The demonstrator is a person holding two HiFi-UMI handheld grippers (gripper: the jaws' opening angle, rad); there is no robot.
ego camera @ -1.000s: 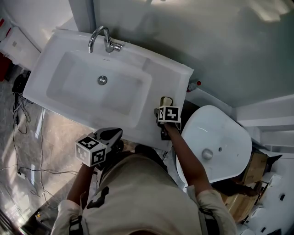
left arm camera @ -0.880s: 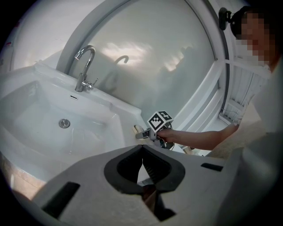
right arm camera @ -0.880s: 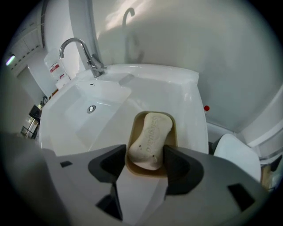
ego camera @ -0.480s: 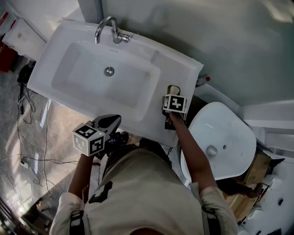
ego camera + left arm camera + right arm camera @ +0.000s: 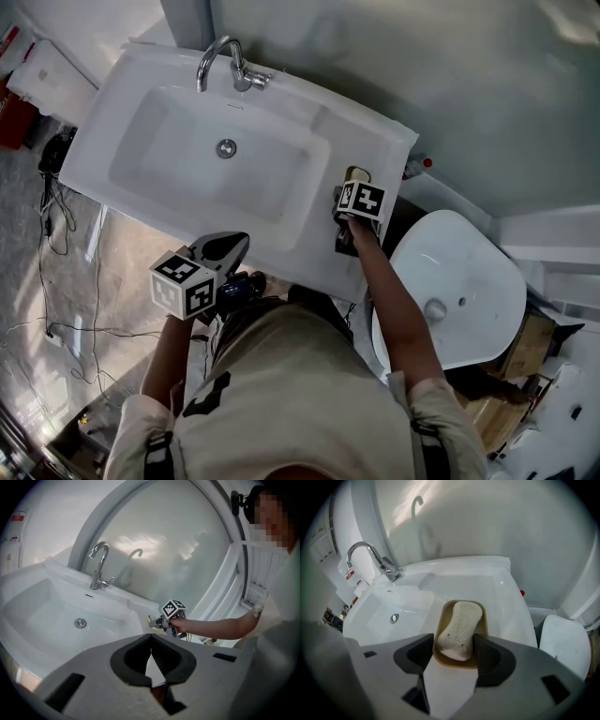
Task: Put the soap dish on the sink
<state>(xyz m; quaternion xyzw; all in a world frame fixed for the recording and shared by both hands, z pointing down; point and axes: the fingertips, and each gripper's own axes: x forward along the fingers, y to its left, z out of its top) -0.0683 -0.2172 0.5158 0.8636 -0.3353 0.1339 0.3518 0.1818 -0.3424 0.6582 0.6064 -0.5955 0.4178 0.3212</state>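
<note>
A tan soap dish carrying a pale soap bar sits between my right gripper's pads. The jaws have just been closing and now grip the dish's near end on both sides. In the head view the dish is over the right deck of the white sink, just beyond the right gripper. My left gripper hangs off the sink's front edge. Its jaws meet at the tips with nothing in them, as the left gripper view shows.
A chrome faucet stands at the back of the basin. To the right of the sink sits a white ceramic bowl, with cardboard boxes past it. Cables trail on the floor at the left. A grey wall runs behind.
The right gripper has carried the soap dish further back along the sink's right deck. The left gripper stays near the front edge.
</note>
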